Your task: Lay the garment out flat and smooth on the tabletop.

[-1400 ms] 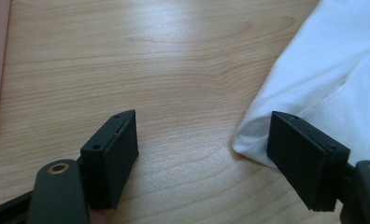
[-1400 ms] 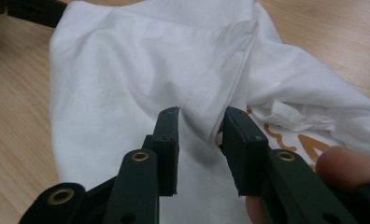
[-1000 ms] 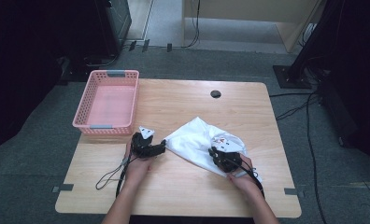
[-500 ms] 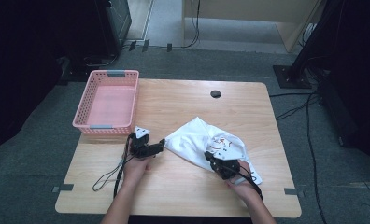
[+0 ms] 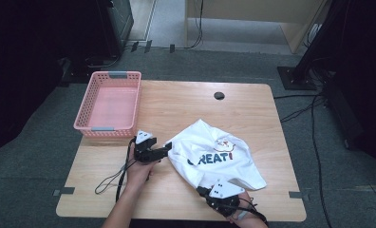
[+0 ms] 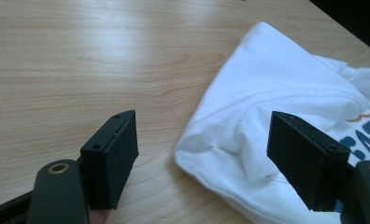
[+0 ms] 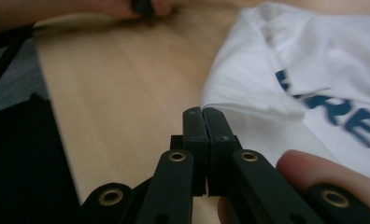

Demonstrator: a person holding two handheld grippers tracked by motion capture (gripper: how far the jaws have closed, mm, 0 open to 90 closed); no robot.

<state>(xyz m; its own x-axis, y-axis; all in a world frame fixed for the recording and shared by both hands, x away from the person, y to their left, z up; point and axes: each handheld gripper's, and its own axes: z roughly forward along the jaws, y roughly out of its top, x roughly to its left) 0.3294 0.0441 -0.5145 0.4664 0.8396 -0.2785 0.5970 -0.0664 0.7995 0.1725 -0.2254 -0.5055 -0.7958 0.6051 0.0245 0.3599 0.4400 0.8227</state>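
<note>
Cotton T-shirt [image 5: 214,154], soft, light and limp, is best pinched at a hem edge; left tongs [image 6: 202,163] stand open beside it, right tongs [image 7: 204,126] are closed at its edge.

white T-shirt [image 5: 214,154] | blue print, partly folded under | reads "REAT!"

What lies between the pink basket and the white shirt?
In the high view, bare table wood and the left gripper lie between pink basket and white shirt.
</note>
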